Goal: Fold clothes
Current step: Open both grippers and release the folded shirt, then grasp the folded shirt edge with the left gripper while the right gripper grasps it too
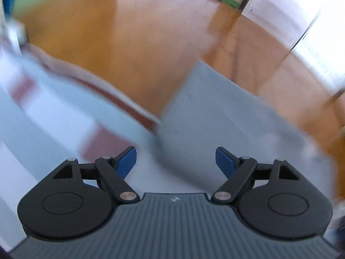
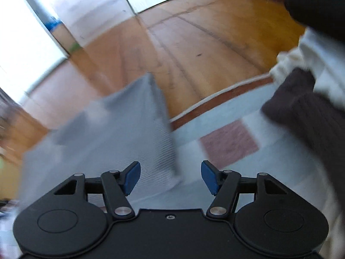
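My left gripper (image 1: 175, 161) has its jaws spread wide, blue pads (image 1: 127, 164) apart, nothing pinched between them. Straight ahead of the gap, and spreading ahead-right of it, lies the folded grey ribbed-knit garment (image 1: 215, 116), flat, with a squared far corner; whether the pads touch it I can't tell, both views are motion-blurred. Under it and off to the left of the jaws is a pale blue and white checked cloth with dull red squares (image 1: 64, 112), covering the surface. Past its red-trimmed edge, orange-brown wooden floor (image 1: 140, 43).

My right gripper (image 2: 170, 178) is likewise released, blue pads (image 2: 132, 178) standing clear, empty gap. Same grey garment (image 2: 120, 133) sits ahead and to the left of these jaws, its near right corner ending just ahead of the gap. Checked cloth (image 2: 228, 142) shows ahead-right, one red square there. Further right of the jaws is a dark brown ribbed-knit piece (image 2: 301, 116) with cream ruffled fabric (image 2: 301, 64) beyond it, both on the cloth's right side; a black blurred mass in the far right corner I can't identify. Wooden floor (image 2: 194, 43) beyond.
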